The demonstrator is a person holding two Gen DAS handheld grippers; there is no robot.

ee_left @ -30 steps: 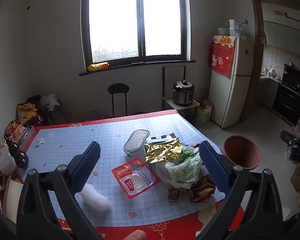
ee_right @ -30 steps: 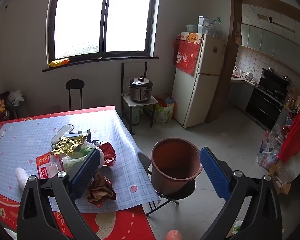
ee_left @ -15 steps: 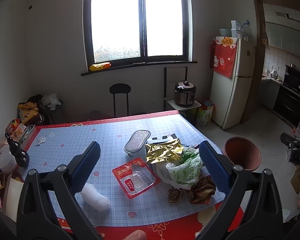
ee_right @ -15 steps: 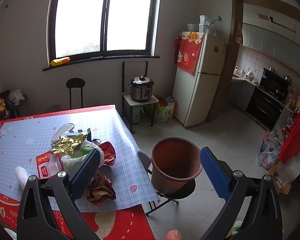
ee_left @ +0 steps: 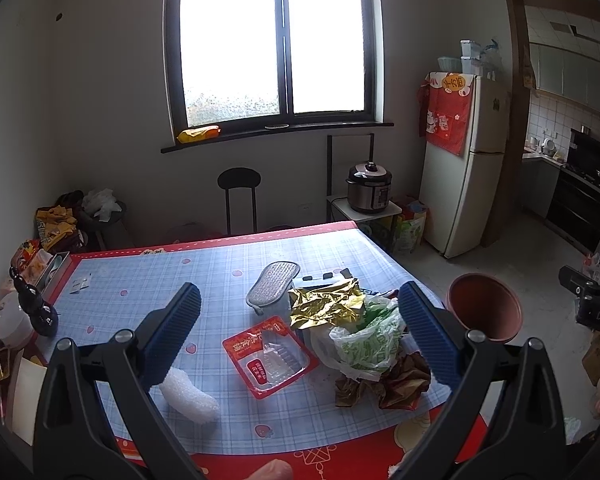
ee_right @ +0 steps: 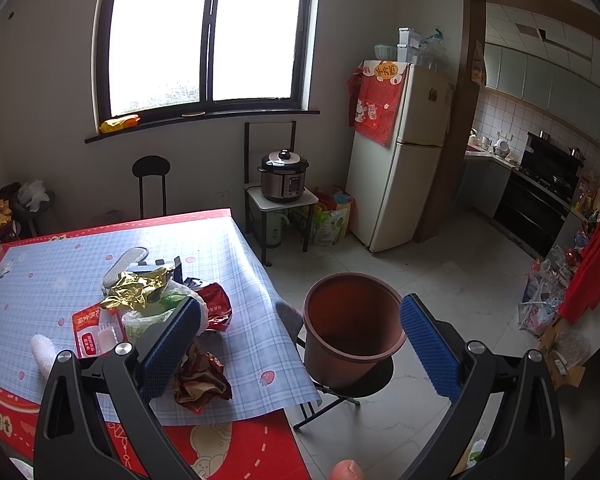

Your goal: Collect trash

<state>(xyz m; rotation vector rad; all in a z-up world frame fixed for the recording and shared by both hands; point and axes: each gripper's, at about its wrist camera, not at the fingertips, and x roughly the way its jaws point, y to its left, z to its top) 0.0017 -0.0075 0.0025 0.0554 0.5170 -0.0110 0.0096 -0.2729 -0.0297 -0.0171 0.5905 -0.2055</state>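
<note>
Trash is lying heaped on the table (ee_left: 148, 280) under a blue plaid cloth: gold foil (ee_left: 326, 306), a white-green bag (ee_left: 366, 340), a red tray (ee_left: 270, 354), brown wrappers (ee_left: 384, 382) and a bubble-wrap roll (ee_left: 188, 394). The left gripper (ee_left: 300, 332) is hovering spread wide, holding nothing. The right gripper (ee_right: 300, 344) is gaping too, empty, a brown bucket (ee_right: 352, 328) sitting between its fingers on a stool off the table's three o'clock edge. A fridge (ee_right: 400, 156) is standing at one o'clock, a window (ee_right: 204, 36) at twelve.
</note>
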